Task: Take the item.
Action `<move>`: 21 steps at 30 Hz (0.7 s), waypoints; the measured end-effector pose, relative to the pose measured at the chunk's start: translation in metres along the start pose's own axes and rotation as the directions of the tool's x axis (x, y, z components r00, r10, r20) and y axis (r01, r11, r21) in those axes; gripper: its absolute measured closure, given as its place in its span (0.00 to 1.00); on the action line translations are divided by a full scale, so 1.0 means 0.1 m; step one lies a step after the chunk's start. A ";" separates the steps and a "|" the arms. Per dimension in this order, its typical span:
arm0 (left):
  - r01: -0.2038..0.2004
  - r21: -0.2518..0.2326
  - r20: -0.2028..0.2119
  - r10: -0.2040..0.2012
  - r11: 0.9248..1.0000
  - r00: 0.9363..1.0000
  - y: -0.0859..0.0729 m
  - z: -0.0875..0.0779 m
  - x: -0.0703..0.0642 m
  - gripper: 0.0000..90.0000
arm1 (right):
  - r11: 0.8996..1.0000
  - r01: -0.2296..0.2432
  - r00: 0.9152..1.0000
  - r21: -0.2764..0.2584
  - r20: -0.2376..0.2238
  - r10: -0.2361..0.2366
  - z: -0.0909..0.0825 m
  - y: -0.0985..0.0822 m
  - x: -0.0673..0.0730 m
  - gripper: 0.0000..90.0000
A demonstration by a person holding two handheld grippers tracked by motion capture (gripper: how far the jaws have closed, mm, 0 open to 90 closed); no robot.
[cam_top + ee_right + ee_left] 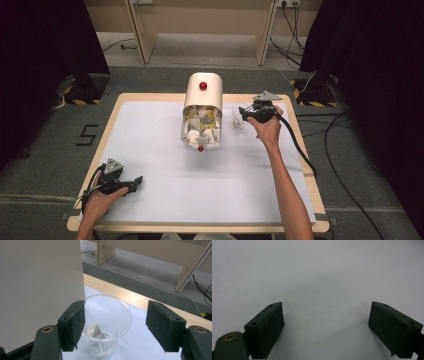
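On the table (150, 150), covered with a white sheet, a big cream container (202, 112) lies toward the far middle, its open end full of small white packets. Just right of it stands a clear plastic cup (110, 322) with a crumpled wrapper (96, 333) at the bottom. The right gripper (116, 325) hangs over that cup, jaws spread wide and gripping nothing, though the cup's rim sits between them. Near left, the left gripper (325, 330) rests low over bare sheet, released too.
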State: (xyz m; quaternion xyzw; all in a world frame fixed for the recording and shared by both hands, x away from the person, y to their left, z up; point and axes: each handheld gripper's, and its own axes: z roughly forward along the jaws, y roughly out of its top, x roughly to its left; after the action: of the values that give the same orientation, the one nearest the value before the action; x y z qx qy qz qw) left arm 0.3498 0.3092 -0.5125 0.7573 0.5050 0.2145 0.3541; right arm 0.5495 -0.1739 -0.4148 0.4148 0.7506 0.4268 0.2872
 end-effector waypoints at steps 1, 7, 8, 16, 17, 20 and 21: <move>0.000 0.000 0.000 0.000 1.000 1.000 0.00 0.00 0.00 0.13 | 1.000 0.001 1.000 -0.003 -0.002 -0.001 -0.02 -0.01 0.00 0.35; 0.000 -0.002 -0.001 0.000 1.000 1.000 0.00 0.00 0.00 0.13 | 1.000 -0.008 1.000 -0.011 -0.027 0.007 -0.10 -0.10 0.02 0.31; 0.000 -0.002 -0.001 0.000 1.000 1.000 0.00 0.00 0.00 0.13 | 1.000 -0.008 1.000 -0.015 -0.030 0.008 -0.10 -0.12 0.02 0.31; 0.000 -0.003 0.001 0.000 1.000 1.000 0.00 0.00 0.00 0.13 | 1.000 -0.012 0.999 -0.008 -0.034 0.011 -0.14 -0.19 0.03 0.27; 0.001 -0.003 0.002 -0.001 1.000 1.000 0.00 0.00 0.00 0.13 | 1.000 -0.013 0.999 -0.004 -0.035 0.012 -0.15 -0.20 0.04 0.27; -0.001 -0.002 0.002 0.001 1.000 1.000 0.00 0.00 0.00 0.13 | 1.000 -0.010 0.999 -0.001 -0.031 0.010 -0.17 -0.22 0.04 0.27; -0.001 -0.002 0.003 0.001 1.000 1.000 0.00 0.00 0.00 0.13 | 1.000 -0.011 0.999 -0.001 -0.030 0.011 -0.18 -0.22 0.05 0.27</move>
State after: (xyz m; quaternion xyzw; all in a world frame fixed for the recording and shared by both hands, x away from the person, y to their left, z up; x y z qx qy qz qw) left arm 0.3501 0.3096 -0.5127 0.7575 0.5039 0.2142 0.3555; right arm 0.5250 -0.1836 -0.4266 0.4124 0.7522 0.4350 0.2738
